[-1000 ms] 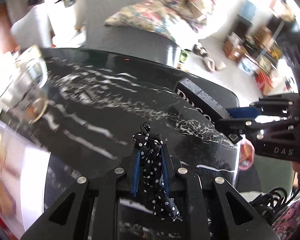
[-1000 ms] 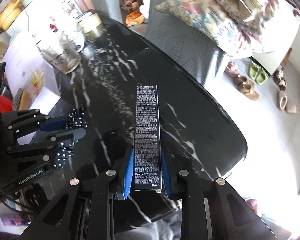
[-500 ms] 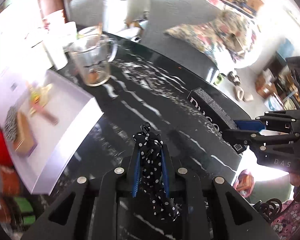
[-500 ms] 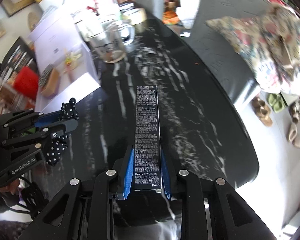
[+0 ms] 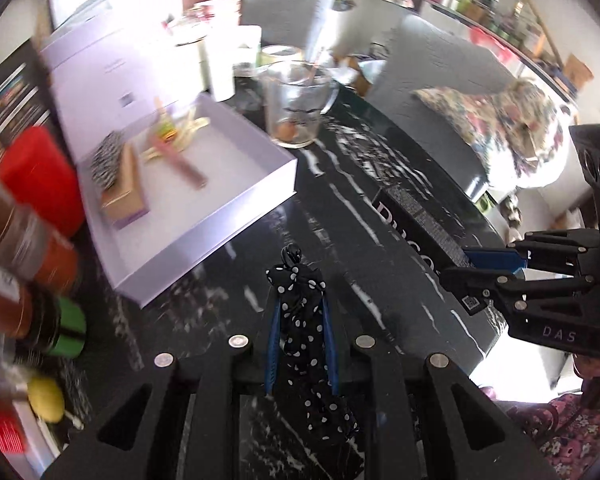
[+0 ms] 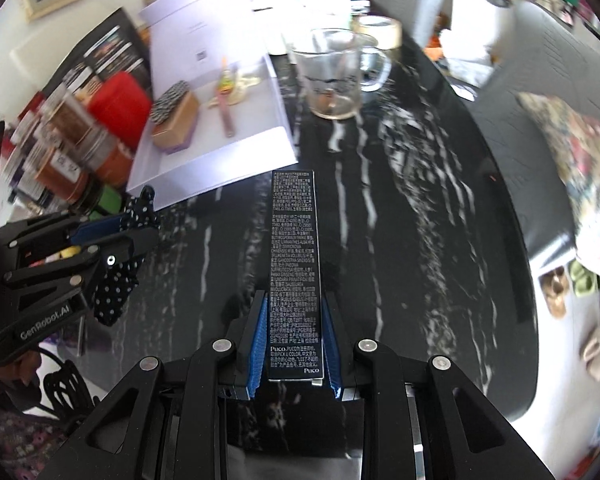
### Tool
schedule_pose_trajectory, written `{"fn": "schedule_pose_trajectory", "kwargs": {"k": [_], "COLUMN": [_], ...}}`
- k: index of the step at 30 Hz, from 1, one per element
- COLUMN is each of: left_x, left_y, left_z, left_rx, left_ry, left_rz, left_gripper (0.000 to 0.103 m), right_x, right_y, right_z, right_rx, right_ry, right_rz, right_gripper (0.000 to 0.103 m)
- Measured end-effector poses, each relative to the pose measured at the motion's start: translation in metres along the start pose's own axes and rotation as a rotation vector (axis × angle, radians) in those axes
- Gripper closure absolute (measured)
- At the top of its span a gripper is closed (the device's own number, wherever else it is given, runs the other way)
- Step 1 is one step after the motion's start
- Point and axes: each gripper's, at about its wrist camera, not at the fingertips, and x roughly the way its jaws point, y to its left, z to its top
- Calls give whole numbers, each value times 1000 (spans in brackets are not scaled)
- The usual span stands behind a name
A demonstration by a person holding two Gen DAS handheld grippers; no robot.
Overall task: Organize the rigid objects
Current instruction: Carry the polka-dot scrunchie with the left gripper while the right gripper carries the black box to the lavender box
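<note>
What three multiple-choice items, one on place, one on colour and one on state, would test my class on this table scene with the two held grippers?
1. Where does the glass mug stand?
A. inside the white box
B. on the black table, beside the white box
C. on the sofa

2. What colour are the dots on the cloth?
A. white
B. red
C. yellow

3. How is the right gripper?
A. open, empty
B. out of view
C. shut on a long black carton

Key: B, the mug is on the table next to the white box; A, the polka-dot cloth is black with white dots; C, the right gripper has its jaws pressing the black carton.
</note>
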Motion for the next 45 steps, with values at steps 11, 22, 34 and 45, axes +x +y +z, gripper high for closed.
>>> {"fn": "schedule_pose_trajectory", "kwargs": {"k": [11,22,34,45], "left_x": [-23,-34,-38,-44], "left_y": [40,63,80,93], "left_z": [-22,-34,-12,42], "left_rx": [-147,-209,-217,-168], "left_ry": [-26,-30,-58,-111], "left_rz": [86,111,104,96], "left_gripper": [84,84,84,84], "right_x": [15,26,31,20], "right_y": [51,86,98,106], "right_z": [15,13,33,84], "right_rx": [-175,-269,-282,-287], "right_ry": [35,76,71,7], "right_rz": [75,118,126,117], "right_gripper": [78,78,78,78]}}
